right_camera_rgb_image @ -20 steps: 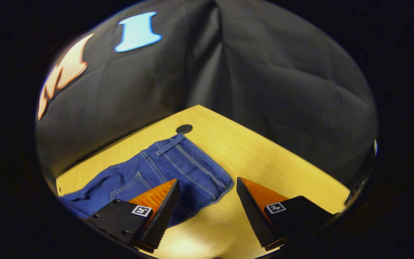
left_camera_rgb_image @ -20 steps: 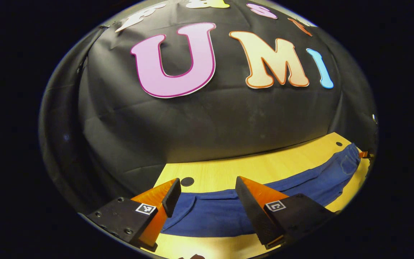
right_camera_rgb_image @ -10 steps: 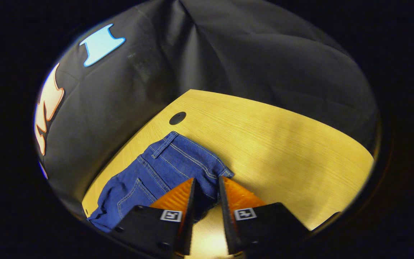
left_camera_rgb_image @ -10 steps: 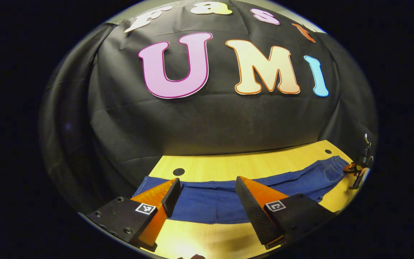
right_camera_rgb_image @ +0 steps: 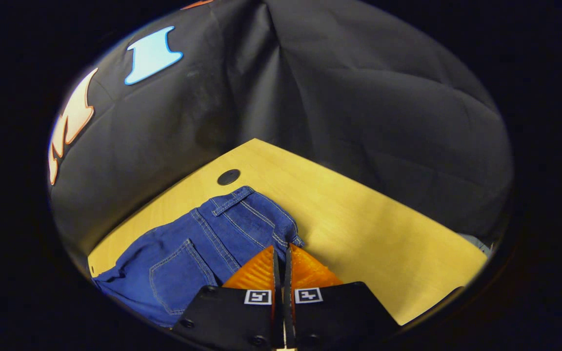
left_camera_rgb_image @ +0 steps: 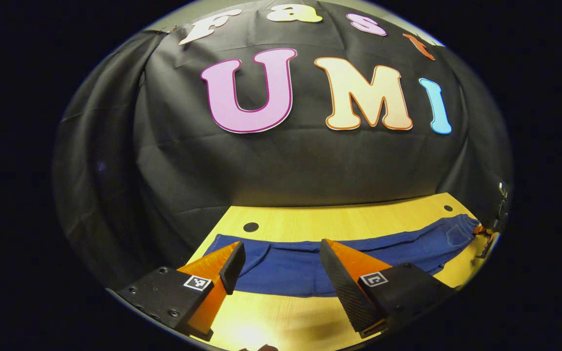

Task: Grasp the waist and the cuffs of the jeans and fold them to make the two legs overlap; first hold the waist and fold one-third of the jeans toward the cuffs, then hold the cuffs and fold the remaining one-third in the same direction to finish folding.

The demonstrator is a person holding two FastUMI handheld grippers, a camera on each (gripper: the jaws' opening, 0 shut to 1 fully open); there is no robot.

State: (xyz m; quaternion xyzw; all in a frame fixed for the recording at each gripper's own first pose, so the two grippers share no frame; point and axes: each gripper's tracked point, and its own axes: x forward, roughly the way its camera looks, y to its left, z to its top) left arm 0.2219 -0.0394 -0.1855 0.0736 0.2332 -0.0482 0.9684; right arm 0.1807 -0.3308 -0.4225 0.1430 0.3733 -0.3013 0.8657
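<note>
Jeans (right_camera_rgb_image: 203, 243) laid on a wooden table (right_camera_rgb_image: 359, 219)
The waistband is pinched by the right gripper (right_camera_rgb_image: 281, 251); the left gripper (left_camera_rgb_image: 281, 253) is held open above the legs, near a black cable hole (left_camera_rgb_image: 250, 227).

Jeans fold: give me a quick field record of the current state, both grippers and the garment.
jeans: blue denim, stretched flat along the table
waist end: near edge pinched, slightly lifted
right gripper: jaws shut on the waist edge
left gripper: jaws open, hovering near the cuff end, no grasp
legs: not yet overlapped
fold stage: first fold not made
</note>
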